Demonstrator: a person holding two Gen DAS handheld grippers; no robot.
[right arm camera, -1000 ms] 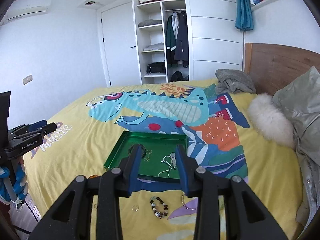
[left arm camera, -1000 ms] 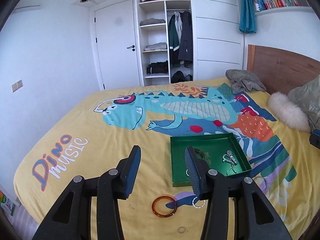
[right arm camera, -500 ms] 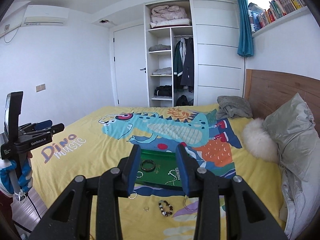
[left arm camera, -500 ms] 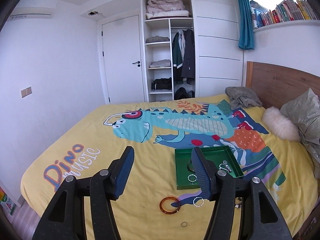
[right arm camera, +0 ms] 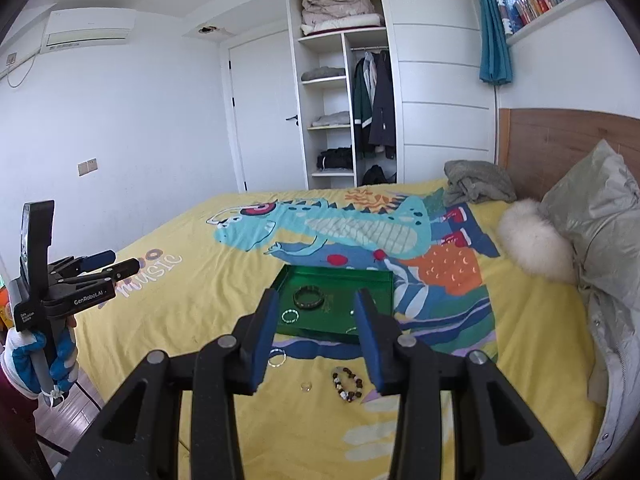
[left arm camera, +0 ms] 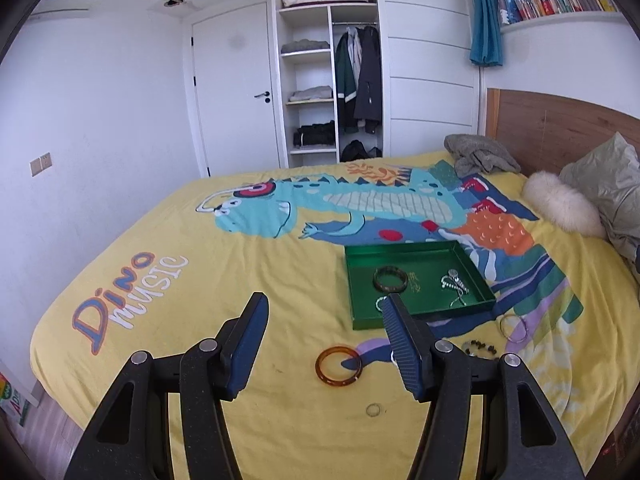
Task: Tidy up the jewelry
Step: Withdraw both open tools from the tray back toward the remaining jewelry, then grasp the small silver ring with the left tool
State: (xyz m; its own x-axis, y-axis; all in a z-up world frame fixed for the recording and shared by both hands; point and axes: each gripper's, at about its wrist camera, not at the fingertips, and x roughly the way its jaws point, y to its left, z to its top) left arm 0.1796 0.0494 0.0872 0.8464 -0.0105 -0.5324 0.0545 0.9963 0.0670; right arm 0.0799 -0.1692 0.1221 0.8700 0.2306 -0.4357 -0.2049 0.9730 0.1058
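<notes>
A green tray (left arm camera: 362,254) (right arm camera: 384,282) lies on the yellow dinosaur bedspread and holds a dark bangle (left arm camera: 390,279) (right arm camera: 308,297), a silver chain (left arm camera: 454,282) and a small ring (right arm camera: 290,315). On the bedspread in front of it lie an amber bangle (left arm camera: 339,366), a small ring (left arm camera: 373,410) (right arm camera: 306,386), a beaded bracelet (right arm camera: 347,384) (left arm camera: 478,347) and a thin hoop (left arm camera: 510,325). My left gripper (left arm camera: 324,340) is open and empty, held above the bed's near edge. My right gripper (right arm camera: 316,332) is open and empty, short of the tray.
A grey garment (left arm camera: 478,154), a white fluffy cushion (left arm camera: 562,208) and a grey-green pillow (right arm camera: 600,220) lie by the wooden headboard at the right. An open wardrobe (left arm camera: 328,80) and a door stand beyond the bed. The left hand-held gripper (right arm camera: 60,292) shows at the right view's left edge.
Both grippers have pulled back and up from the tray, so more of the bed and the loose jewelry shows. Both stay open and empty.
</notes>
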